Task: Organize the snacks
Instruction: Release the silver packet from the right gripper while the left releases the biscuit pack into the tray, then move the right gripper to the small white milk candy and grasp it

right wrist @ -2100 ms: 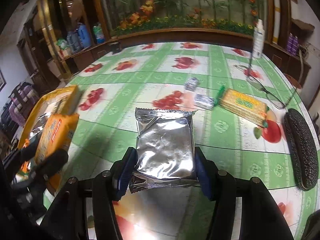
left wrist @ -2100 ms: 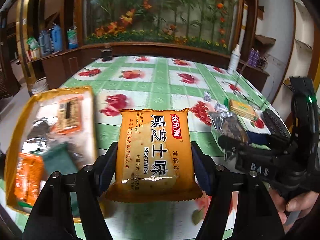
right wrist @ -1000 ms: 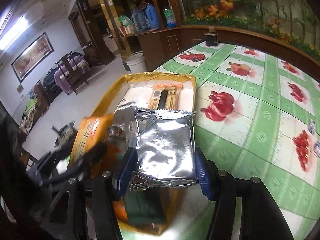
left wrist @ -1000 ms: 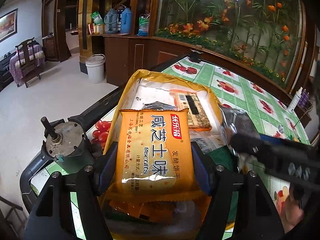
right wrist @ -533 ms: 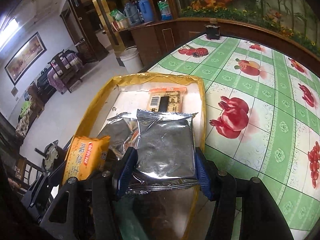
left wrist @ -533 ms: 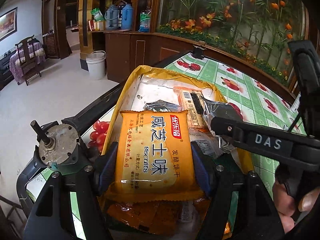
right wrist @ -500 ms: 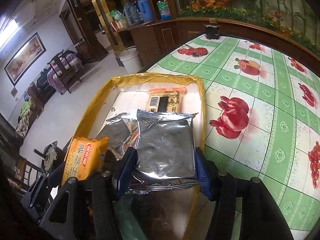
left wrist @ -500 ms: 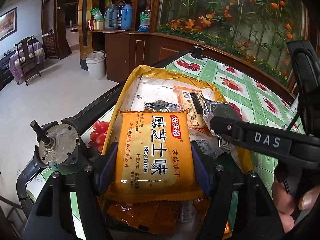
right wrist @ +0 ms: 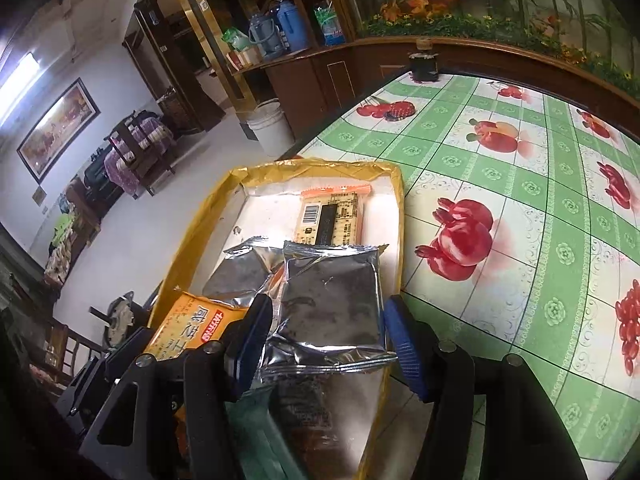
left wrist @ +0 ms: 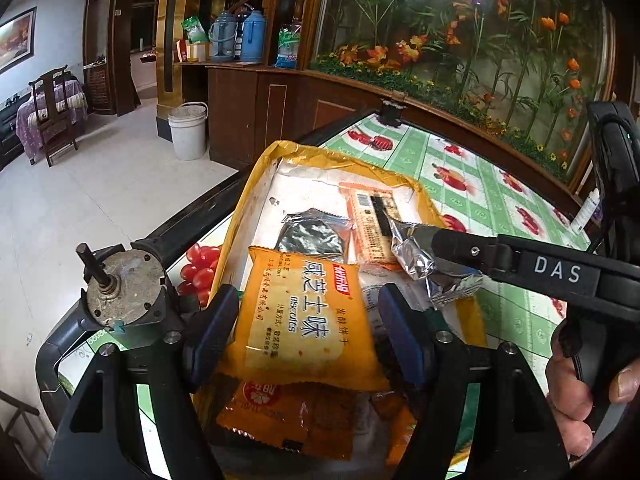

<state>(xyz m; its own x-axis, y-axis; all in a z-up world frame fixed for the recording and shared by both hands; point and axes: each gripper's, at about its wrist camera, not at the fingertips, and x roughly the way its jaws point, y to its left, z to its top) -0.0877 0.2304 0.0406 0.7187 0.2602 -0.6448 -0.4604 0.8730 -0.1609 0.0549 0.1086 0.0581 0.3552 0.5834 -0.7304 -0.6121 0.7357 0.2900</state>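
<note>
Two packs, both over the yellow tray (left wrist: 248,208) at the edge of the counter (right wrist: 520,208).

Item one: your left gripper (left wrist: 308,304). Its fingers have just been easing apart, and the orange biscuit pack (left wrist: 300,328) lies tilted and loose between them, seemingly resting on snacks in the tray.

Item two: your right gripper (right wrist: 324,320). Its fingers are clamped on the silver pack (right wrist: 332,296), above the tray.

Step in hand: depositing. Next: release the silver pack, then lift both grippers clear.
</note>
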